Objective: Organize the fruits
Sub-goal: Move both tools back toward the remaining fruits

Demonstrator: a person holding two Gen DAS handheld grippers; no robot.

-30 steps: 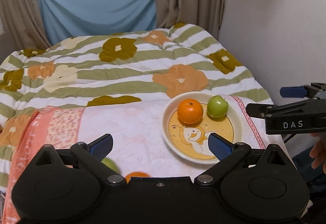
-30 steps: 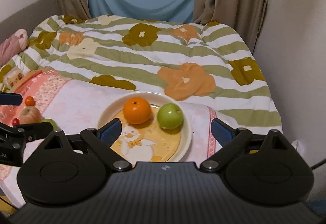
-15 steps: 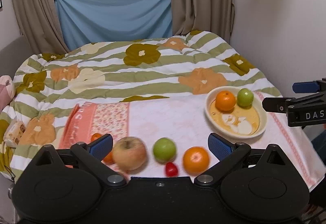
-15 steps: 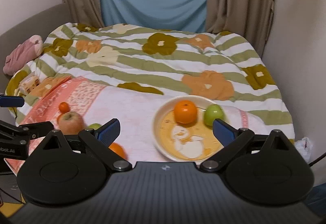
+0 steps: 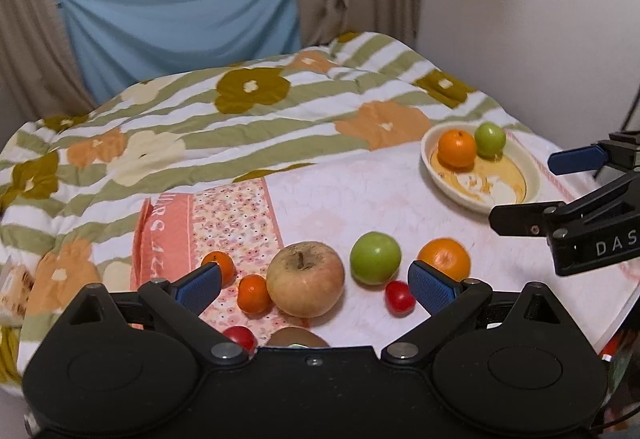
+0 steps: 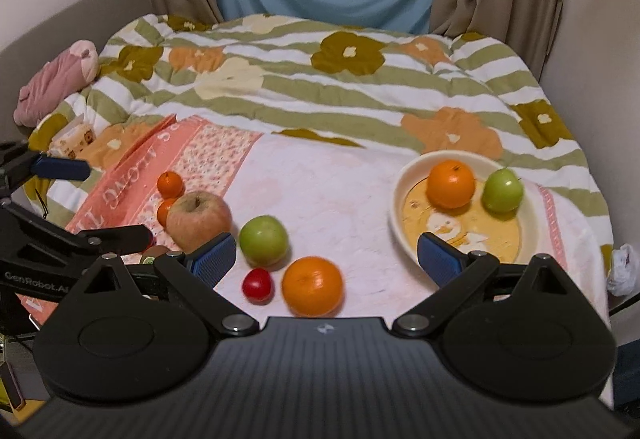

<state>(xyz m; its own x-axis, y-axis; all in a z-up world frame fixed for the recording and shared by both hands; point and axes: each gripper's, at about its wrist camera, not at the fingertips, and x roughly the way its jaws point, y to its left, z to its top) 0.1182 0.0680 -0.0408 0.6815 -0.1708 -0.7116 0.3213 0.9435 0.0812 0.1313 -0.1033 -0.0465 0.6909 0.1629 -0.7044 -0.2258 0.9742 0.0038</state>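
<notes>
A cream bowl [image 6: 404,195] at the right holds an orange [image 6: 451,184] and a green apple [image 6: 503,191]; the bowl also shows in the left wrist view [image 5: 480,201]. Loose on the cloth lie a large pale apple [image 5: 305,279], a green apple [image 5: 375,258], an orange [image 5: 444,258], cherry tomatoes [image 5: 399,297], small tangerines [image 5: 253,293] and a kiwi [image 5: 294,339]. My left gripper [image 5: 316,285] is open and empty, above the large apple. My right gripper [image 6: 326,259] is open and empty, above the loose orange [image 6: 313,285].
The fruit lies on a pink and white cloth [image 6: 320,195] over a striped floral quilt [image 6: 320,87]. A pink plush toy [image 6: 56,81] and a small box [image 6: 72,137] sit at the far left. A wall bounds the right; curtains hang behind.
Both grippers have pulled back and to the left from the bowl. The loose fruits on the cloth have come into view in front of them. Both stay open.
</notes>
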